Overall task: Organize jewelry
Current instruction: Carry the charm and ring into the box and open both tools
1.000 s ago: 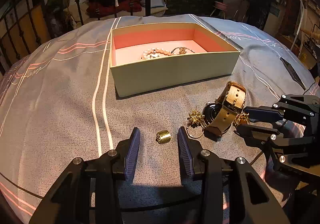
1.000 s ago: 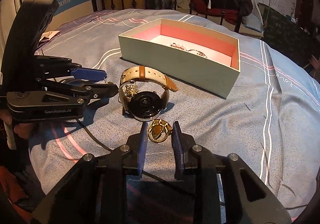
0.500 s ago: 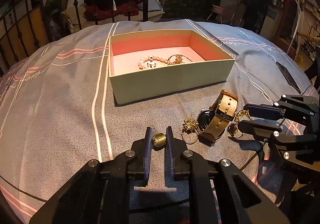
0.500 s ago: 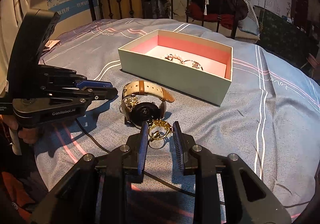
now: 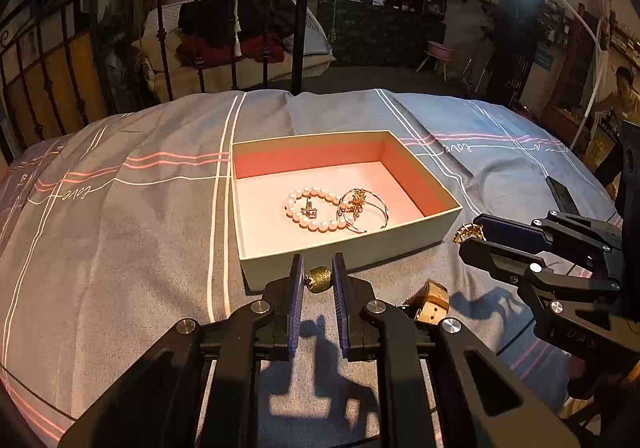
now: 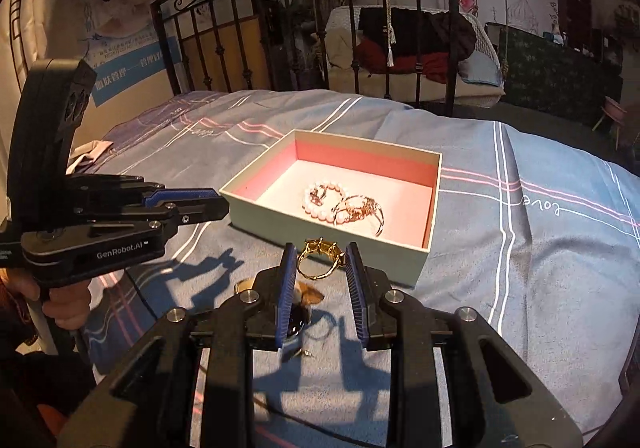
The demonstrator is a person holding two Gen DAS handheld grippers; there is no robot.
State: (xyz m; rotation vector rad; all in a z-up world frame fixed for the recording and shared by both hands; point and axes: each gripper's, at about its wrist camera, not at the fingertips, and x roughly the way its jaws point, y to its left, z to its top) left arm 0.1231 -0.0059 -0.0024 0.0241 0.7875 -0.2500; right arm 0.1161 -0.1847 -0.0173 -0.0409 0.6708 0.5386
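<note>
A pale green box with a pink inside [image 5: 416,238] [image 6: 424,252] sits on the bed. It holds a pearl bracelet [image 5: 316,226] [image 6: 320,212] and a gold bangle [image 5: 366,203] [image 6: 362,207]. My left gripper [image 5: 318,280] is shut on a small gold band ring [image 5: 319,279], raised in front of the box's near wall. My right gripper [image 6: 320,260] is shut on a gold ornate ring [image 6: 320,258], raised near the box's near corner; it shows at the right in the left wrist view [image 5: 466,234]. A watch with a tan strap [image 5: 432,298] [image 6: 298,318] lies on the bed below.
The bed has a grey-blue cover with pink and white stripes [image 5: 120,248]. A black iron bed frame [image 5: 200,27] stands behind. A small earring [image 6: 306,354] lies on the cover below my right gripper. A dark cable [image 6: 132,288] runs across the cover.
Both grippers have risen off the cover with their rings and moved toward the box. The left gripper closed on the gold band ring a second ago.
</note>
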